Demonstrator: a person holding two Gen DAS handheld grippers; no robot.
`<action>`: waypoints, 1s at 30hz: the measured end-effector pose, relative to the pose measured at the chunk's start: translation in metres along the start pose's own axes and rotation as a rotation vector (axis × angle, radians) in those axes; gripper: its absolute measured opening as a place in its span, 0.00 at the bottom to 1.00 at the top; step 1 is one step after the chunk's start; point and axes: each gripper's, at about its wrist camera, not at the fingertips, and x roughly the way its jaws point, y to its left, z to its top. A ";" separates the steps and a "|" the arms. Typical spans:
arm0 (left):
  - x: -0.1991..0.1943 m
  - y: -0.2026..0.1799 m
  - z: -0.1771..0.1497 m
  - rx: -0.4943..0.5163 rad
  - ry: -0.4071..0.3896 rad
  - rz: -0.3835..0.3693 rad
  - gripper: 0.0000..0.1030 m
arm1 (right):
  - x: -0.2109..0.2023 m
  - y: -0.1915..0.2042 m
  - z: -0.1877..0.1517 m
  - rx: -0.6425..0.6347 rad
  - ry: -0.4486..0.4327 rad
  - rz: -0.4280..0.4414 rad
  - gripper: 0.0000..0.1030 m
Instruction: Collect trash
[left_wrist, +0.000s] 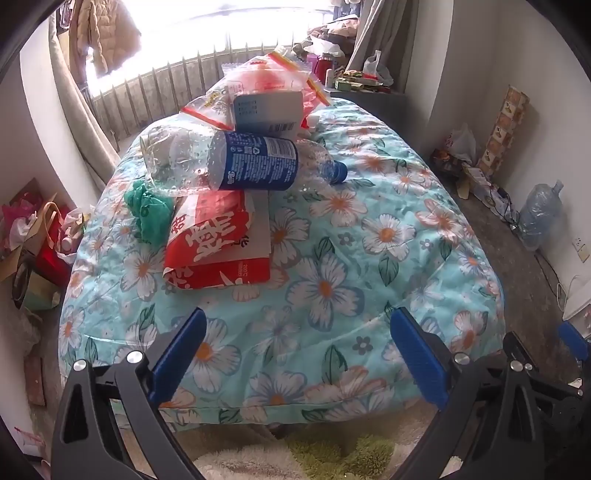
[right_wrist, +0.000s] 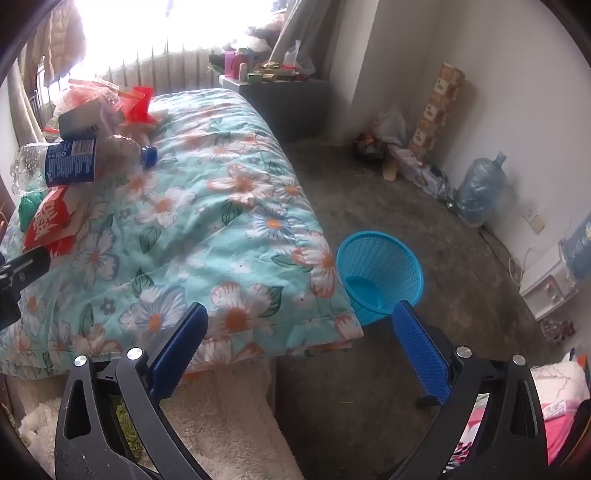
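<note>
Trash is piled at the far left of a floral quilt (left_wrist: 351, 258): a clear plastic bottle with a blue label (left_wrist: 255, 162), a red and white paper package (left_wrist: 218, 240), a white box (left_wrist: 267, 110), clear bags with red print (left_wrist: 266, 74) and a green crumpled bag (left_wrist: 147, 210). My left gripper (left_wrist: 299, 325) stands open above the quilt's near edge, nothing between its fingers. My right gripper (right_wrist: 301, 321) is open too, over the quilt's near right corner. An empty blue mesh basket (right_wrist: 380, 273) stands on the floor by that corner. The bottle (right_wrist: 74, 162) shows at far left.
A large water jug (right_wrist: 480, 188) and cables lie along the right wall. A cluttered cabinet (right_wrist: 273, 85) stands at the far end by the window. Bags and boxes (left_wrist: 33, 240) crowd the floor left of the bed. A fluffy rug (right_wrist: 221, 424) lies below the quilt's edge.
</note>
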 end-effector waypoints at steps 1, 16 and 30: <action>0.000 0.000 0.000 -0.001 0.002 0.000 0.95 | 0.000 0.000 0.000 0.004 0.000 0.005 0.93; 0.002 0.009 -0.003 -0.030 0.008 0.026 0.95 | -0.001 -0.001 0.002 0.005 -0.004 0.006 0.93; 0.003 0.007 -0.001 -0.028 0.007 0.024 0.95 | -0.002 -0.002 0.004 0.006 -0.004 0.006 0.93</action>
